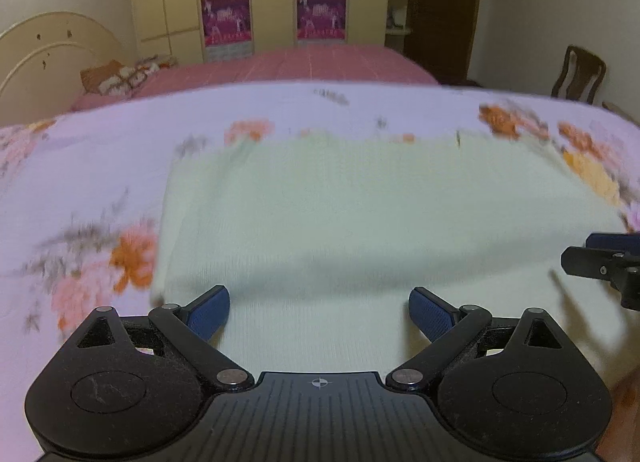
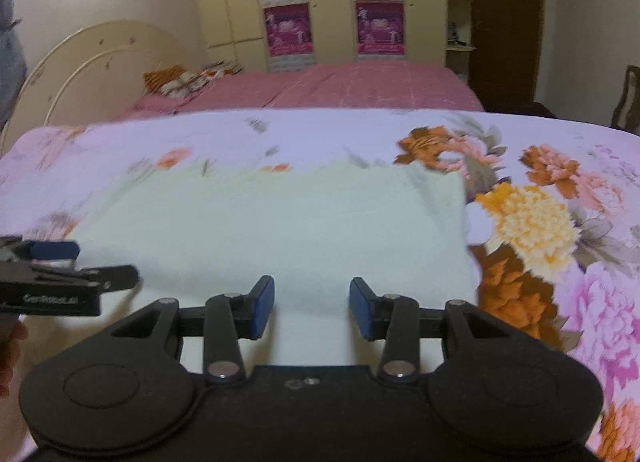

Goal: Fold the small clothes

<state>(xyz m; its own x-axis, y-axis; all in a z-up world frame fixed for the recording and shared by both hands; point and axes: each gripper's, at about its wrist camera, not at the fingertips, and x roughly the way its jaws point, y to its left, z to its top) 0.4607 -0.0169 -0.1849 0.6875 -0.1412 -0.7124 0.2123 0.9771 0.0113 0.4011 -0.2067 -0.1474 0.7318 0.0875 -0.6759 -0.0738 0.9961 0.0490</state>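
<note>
A pale green knit garment (image 1: 360,213) (image 2: 280,221) is laid flat on the floral sheet (image 1: 100,165) (image 2: 560,302), folded into a broad rectangle. Its near edge is set at the sheet's near side; its far edge is bordered by the flower print.

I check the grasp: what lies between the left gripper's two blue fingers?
Only the pale green knitted cloth lies between the open left gripper fingers, unpinched, in the left wrist view.
</note>
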